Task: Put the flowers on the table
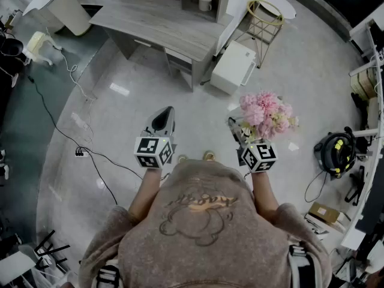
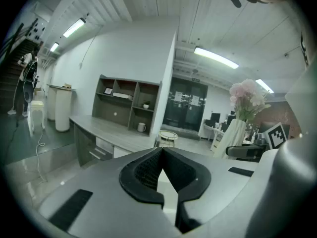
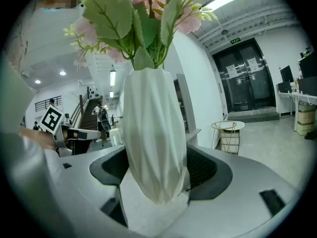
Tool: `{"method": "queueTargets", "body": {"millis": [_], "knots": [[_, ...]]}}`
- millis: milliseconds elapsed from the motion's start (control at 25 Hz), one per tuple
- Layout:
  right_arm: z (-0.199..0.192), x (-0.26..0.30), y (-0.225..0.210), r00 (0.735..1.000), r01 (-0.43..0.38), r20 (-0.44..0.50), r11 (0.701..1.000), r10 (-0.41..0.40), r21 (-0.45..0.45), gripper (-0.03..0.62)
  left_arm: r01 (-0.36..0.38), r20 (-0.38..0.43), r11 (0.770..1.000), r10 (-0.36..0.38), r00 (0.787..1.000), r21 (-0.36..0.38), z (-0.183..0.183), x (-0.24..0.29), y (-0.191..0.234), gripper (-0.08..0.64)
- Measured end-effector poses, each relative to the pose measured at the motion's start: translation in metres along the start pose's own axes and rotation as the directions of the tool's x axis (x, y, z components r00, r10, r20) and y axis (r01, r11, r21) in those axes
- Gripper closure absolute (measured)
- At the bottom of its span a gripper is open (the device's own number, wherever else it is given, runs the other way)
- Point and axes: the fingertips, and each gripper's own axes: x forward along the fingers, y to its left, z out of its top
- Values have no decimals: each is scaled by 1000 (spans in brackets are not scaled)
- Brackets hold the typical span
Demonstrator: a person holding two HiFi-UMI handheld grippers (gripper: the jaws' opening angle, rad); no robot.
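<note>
A bunch of pink flowers (image 1: 267,114) stands in a white ribbed vase (image 3: 154,138), carried in the air above the floor. My right gripper (image 3: 156,175) is shut on the vase's lower body, with a dark pad on either side, and the blooms (image 3: 143,4) rise above it. In the head view the right gripper (image 1: 240,131) is just left of the flowers. My left gripper (image 1: 162,122) is shut with its jaws together and holds nothing; its tips (image 2: 161,152) point toward the grey wooden table (image 1: 156,23), which stands ahead of me. The vase with flowers (image 2: 242,118) shows at that view's right.
A shelf unit with a white mug (image 1: 205,3) sits at the table's back. A white box cabinet (image 1: 234,66) and a round gold-wire side table (image 1: 267,11) stand to its right. A black cable (image 1: 72,143) runs over the floor at left. A vacuum cleaner (image 1: 336,150) is at right.
</note>
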Motion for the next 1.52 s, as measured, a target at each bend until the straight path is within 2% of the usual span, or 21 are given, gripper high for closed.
{"method": "queueTargets", "body": {"millis": [160, 840, 1120, 1520], "knots": [[3, 6, 5, 1000, -21, 21, 998, 20, 51, 235, 10, 2, 1000, -10, 1000, 8, 4, 3, 4, 543], [-11, 50, 30, 999, 48, -6, 999, -48, 0, 236, 77, -25, 997, -76, 997, 31, 3, 20, 60, 543], [1, 104, 19, 999, 52, 6, 998, -52, -19, 236, 90, -19, 995, -89, 996, 34, 14, 66, 92, 543], [46, 192, -26, 1000, 7, 7, 999, -7, -33, 236, 83, -5, 995, -82, 997, 64, 72, 156, 115, 543]]}}
